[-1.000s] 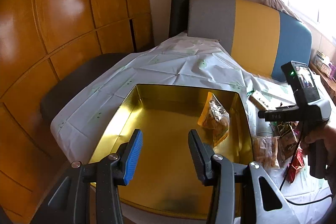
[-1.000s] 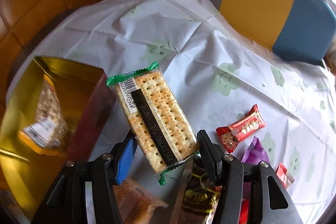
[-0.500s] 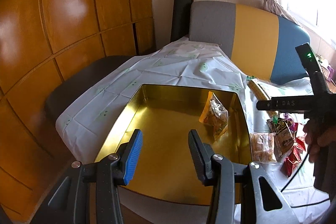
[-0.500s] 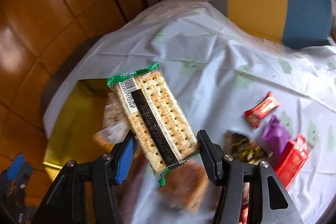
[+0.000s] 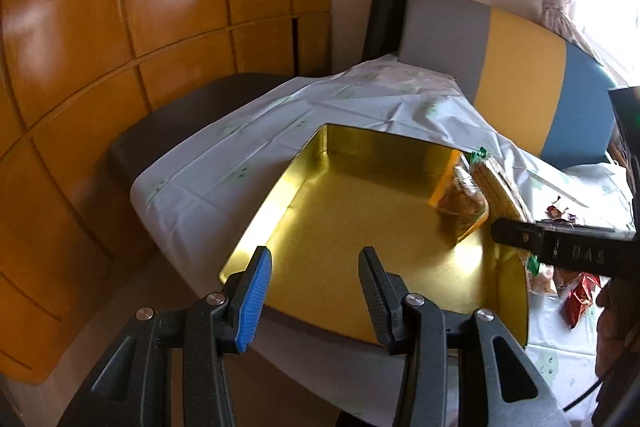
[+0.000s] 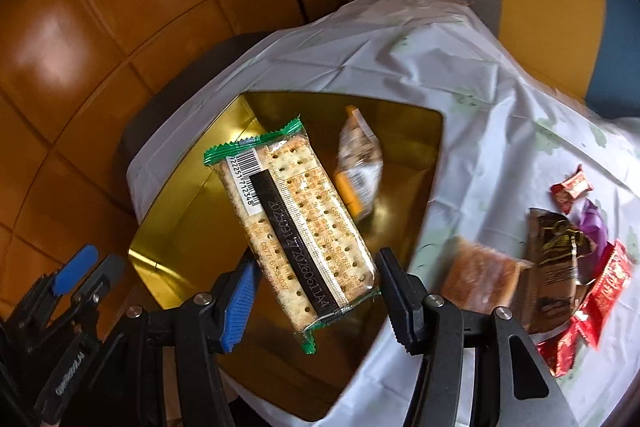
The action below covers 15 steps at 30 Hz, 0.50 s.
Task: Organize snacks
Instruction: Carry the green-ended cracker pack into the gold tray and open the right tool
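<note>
Right gripper (image 6: 316,299): clamped on the lower end of a green-edged cracker packet (image 6: 294,223), held in the air over the gold tin (image 6: 176,227).
Left gripper (image 5: 314,291): jaws wide apart and empty, at the tin's near rim.
Inside the tin: one orange snack bag (image 6: 358,169) leaning by the right wall.
On the tablecloth (image 6: 480,99): red, purple and brown wrapped snacks (image 6: 560,251) right of the tin.

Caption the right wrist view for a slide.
Right hand-held gripper holds a cracker pack above the gold tin, where one snack bag already lies.
</note>
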Each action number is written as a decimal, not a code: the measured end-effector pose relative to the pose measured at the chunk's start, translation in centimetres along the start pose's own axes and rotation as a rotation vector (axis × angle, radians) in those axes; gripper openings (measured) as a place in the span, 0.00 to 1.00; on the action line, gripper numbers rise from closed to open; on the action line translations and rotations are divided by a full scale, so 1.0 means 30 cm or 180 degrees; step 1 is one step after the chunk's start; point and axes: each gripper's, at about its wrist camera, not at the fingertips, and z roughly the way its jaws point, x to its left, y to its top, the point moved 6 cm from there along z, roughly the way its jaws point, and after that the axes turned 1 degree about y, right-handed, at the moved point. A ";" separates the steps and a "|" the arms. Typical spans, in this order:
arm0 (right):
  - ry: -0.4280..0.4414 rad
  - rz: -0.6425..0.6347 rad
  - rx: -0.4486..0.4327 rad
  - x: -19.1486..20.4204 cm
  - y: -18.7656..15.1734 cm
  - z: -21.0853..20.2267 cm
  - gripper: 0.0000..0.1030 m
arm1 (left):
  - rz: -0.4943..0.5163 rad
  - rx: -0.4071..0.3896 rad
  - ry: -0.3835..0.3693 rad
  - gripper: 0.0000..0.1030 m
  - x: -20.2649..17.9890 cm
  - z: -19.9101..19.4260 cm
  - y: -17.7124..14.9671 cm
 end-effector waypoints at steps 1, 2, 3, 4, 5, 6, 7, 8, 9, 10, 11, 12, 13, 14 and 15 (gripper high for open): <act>-0.0021 -0.0016 0.0025 0.001 -0.006 0.011 0.57 | -0.0013 0.0011 0.0012 0.44 0.006 0.001 -0.005; -0.0048 -0.0038 0.0058 0.009 -0.013 0.026 0.57 | -0.0031 0.0024 0.0023 0.44 0.016 0.003 -0.010; -0.0058 -0.0063 0.0081 0.016 -0.020 0.036 0.57 | -0.0049 0.0034 0.0028 0.44 0.023 0.004 -0.015; -0.0067 -0.0098 0.0107 0.029 -0.036 0.038 0.57 | -0.0060 0.0043 0.0023 0.44 0.027 0.006 -0.017; -0.0084 -0.0139 0.0138 0.037 -0.046 0.048 0.57 | -0.0070 0.0050 0.0018 0.44 0.029 0.006 -0.022; -0.0113 -0.0192 0.0162 0.044 -0.054 0.056 0.57 | -0.0070 0.0055 0.0015 0.44 0.027 0.007 -0.022; -0.0155 -0.0248 0.0176 0.050 -0.061 0.063 0.57 | -0.0066 0.0060 0.0013 0.44 0.025 0.007 -0.026; -0.0215 -0.0322 0.0192 0.057 -0.071 0.072 0.57 | -0.0065 0.0065 0.0008 0.44 0.024 0.008 -0.029; -0.0235 -0.0360 0.0208 0.062 -0.076 0.077 0.55 | -0.0067 0.0069 -0.0002 0.44 0.022 0.008 -0.031; -0.0257 -0.0393 0.0227 0.066 -0.086 0.085 0.54 | -0.0070 0.0073 -0.0010 0.44 0.022 0.008 -0.033; -0.0306 -0.0439 0.0230 0.068 -0.094 0.090 0.54 | -0.0072 0.0082 -0.0016 0.44 0.020 0.010 -0.037; -0.0348 -0.0477 0.0224 0.072 -0.097 0.092 0.54 | -0.0072 0.0088 -0.0020 0.44 0.022 0.012 -0.039; -0.0377 -0.0505 0.0224 0.075 -0.100 0.095 0.54 | -0.0072 0.0095 -0.0023 0.44 0.022 0.016 -0.040; -0.0382 -0.0518 0.0234 0.076 -0.106 0.099 0.54 | -0.0071 0.0103 -0.0025 0.44 0.021 0.018 -0.044; -0.0384 -0.0521 0.0245 0.077 -0.110 0.101 0.54 | -0.0069 0.0111 -0.0027 0.44 0.021 0.020 -0.046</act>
